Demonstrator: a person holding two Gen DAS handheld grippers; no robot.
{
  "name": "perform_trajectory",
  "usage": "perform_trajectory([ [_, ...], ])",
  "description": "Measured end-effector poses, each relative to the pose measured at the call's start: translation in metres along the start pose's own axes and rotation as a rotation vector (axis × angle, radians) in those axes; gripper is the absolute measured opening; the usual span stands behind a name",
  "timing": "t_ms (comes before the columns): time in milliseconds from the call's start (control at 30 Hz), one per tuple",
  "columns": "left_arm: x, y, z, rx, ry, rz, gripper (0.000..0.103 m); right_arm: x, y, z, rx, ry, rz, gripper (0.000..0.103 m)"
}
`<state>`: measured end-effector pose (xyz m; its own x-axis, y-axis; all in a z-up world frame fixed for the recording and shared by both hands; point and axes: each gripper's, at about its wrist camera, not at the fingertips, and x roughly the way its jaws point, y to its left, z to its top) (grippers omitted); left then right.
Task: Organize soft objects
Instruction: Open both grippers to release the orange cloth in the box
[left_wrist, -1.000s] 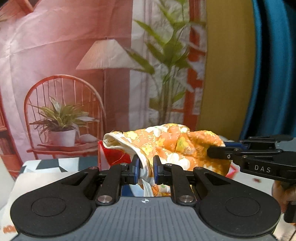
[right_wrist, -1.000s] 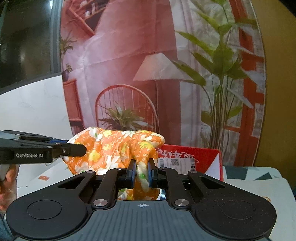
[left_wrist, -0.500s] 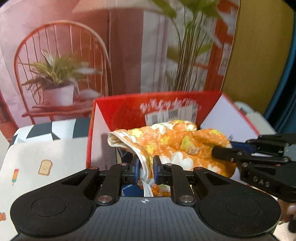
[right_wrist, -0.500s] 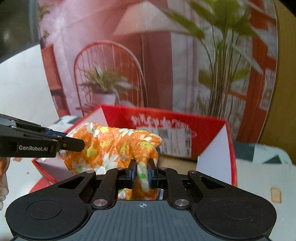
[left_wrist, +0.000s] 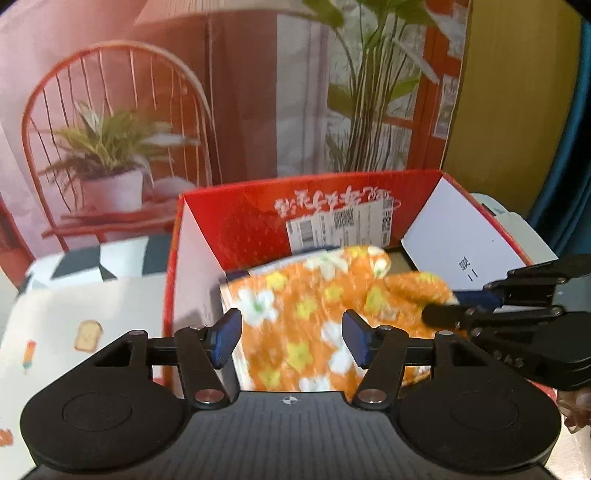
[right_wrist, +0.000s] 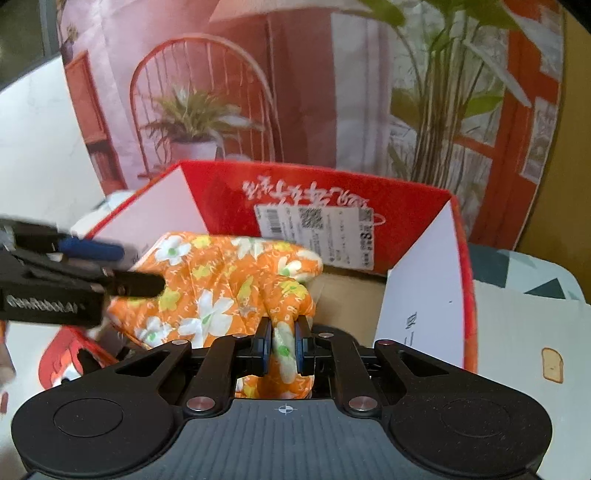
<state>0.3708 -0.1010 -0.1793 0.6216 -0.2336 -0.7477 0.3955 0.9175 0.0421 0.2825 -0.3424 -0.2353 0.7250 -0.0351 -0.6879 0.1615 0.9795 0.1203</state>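
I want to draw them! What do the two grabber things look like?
Both are black. The left gripper has a ribbed body, two round discs, silver screws, a little crosshair mark and blue pads on its fingertips. The right gripper looks the same. Seen from the side, the left one carries white "GenRobot.AI" lettering.

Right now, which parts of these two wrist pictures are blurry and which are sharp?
Left wrist view: the orange floral cloth is smeared, while the open left gripper is crisp. Right wrist view: the left gripper at the frame's left edge is blurred, the right gripper pinching the cloth is sharp, and the red box bows with fisheye distortion.
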Motion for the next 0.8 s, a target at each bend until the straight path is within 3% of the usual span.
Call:
perform_trajectory([
  [167,-0.007,0.006,0.002,-0.023,-0.030,0.011,0.063,0.007,0.006,0.002,-0.023,0.058,-0.039,0.012],
  [300,-0.010,0.013,0.001,-0.063,-0.033,0.014,0.063,0.007,0.004,0.004,0.075,0.065,0.041,0.012],
  [433,-0.019,0.018,-0.002,-0.079,-0.048,0.023,0.063,0.007,0.009,0.003,0.098,0.071,0.033,0.014],
  [633,-0.041,0.019,-0.008,-0.074,-0.080,0.021,0.068,-0.011,0.010,0.001,0.110,0.020,-0.028,0.025],
  [800,-0.071,0.017,-0.016,-0.037,-0.124,-0.014,0.068,-0.047,0.014,-0.008,0.085,-0.091,-0.022,0.047],
])
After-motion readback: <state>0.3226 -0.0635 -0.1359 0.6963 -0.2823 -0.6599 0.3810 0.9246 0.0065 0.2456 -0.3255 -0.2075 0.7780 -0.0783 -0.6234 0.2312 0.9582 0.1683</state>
